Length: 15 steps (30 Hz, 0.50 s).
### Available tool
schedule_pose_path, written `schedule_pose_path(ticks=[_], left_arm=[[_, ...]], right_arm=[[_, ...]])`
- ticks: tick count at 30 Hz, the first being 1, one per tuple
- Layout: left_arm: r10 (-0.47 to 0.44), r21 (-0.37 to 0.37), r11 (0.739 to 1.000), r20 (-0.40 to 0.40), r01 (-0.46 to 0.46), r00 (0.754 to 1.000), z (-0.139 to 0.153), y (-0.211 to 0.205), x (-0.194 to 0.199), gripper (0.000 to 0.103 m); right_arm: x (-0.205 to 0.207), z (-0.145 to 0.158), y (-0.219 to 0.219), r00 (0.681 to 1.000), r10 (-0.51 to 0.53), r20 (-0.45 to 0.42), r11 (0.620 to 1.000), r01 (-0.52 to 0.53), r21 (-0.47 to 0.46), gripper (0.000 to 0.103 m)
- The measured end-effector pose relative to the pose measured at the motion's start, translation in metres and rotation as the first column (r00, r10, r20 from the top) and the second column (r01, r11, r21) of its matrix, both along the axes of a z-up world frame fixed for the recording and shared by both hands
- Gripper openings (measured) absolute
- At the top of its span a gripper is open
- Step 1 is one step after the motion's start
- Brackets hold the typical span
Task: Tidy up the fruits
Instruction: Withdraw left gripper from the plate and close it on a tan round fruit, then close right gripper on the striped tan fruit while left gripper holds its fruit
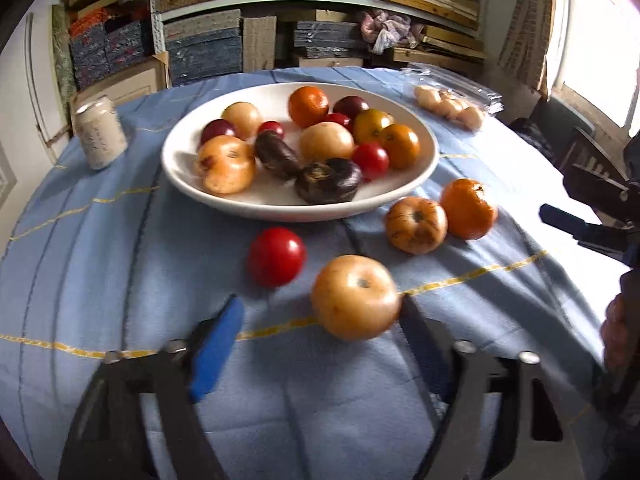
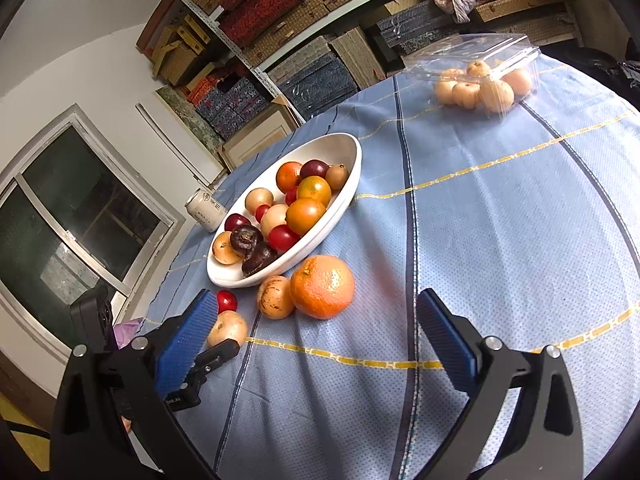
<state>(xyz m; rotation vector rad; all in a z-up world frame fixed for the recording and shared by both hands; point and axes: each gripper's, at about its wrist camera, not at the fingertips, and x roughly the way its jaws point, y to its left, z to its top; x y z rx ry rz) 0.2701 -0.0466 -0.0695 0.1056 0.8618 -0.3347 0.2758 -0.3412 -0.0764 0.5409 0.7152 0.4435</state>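
Note:
A white bowl (image 1: 208, 184) holds several fruits: oranges, red and dark plums, tan fruits, dark brown ones. On the blue cloth in front of it lie a red fruit (image 1: 276, 256), a tan fruit (image 1: 354, 298), a speckled tan fruit (image 1: 416, 225) and an orange (image 1: 468, 208). My left gripper (image 1: 320, 312) is open, its right finger against the tan fruit. My right gripper (image 2: 316, 316) is open and empty, just short of the orange (image 2: 322, 286) and the speckled fruit (image 2: 276, 297). The bowl (image 2: 348, 176) lies beyond.
A white can (image 1: 100, 136) stands left of the bowl. A clear plastic box (image 2: 480, 68) with several tan fruits sits at the table's far right. Shelves of stacked boxes stand behind the table. The right gripper (image 1: 580, 228) shows at the left wrist view's right edge.

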Motion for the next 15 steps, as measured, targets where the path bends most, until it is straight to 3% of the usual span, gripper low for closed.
schedule_pose_path(ticks=[2, 9, 12, 15], left_arm=[[-0.004, -0.017, 1.000, -0.018, 0.003, 1.000, -0.0018, -0.0005, 0.0026, 0.063], [-0.011, -0.038, 0.999, -0.029, 0.010, 1.000, -0.0013, -0.0050, 0.0041, 0.062], [-0.024, -0.055, 0.998, -0.030, 0.022, 0.999, -0.0015, -0.0065, 0.0034, 0.043], [-0.024, -0.062, 0.998, -0.031, 0.023, 0.999, -0.0017, -0.0074, 0.0041, 0.043]], right_arm=[[0.0001, -0.0003, 0.0003, 1.000, 0.001, -0.001, 1.000, -0.001, 0.000, 0.098], [-0.0001, -0.0022, 0.0018, 1.000, 0.008, -0.003, 1.000, -0.008, -0.003, 0.098], [-0.0002, -0.0021, 0.0034, 1.000, 0.012, 0.000, 1.000, -0.012, -0.009, 0.098], [0.0006, -0.0008, 0.0055, 1.000, 0.019, 0.003, 1.000, -0.019, -0.021, 0.098]])
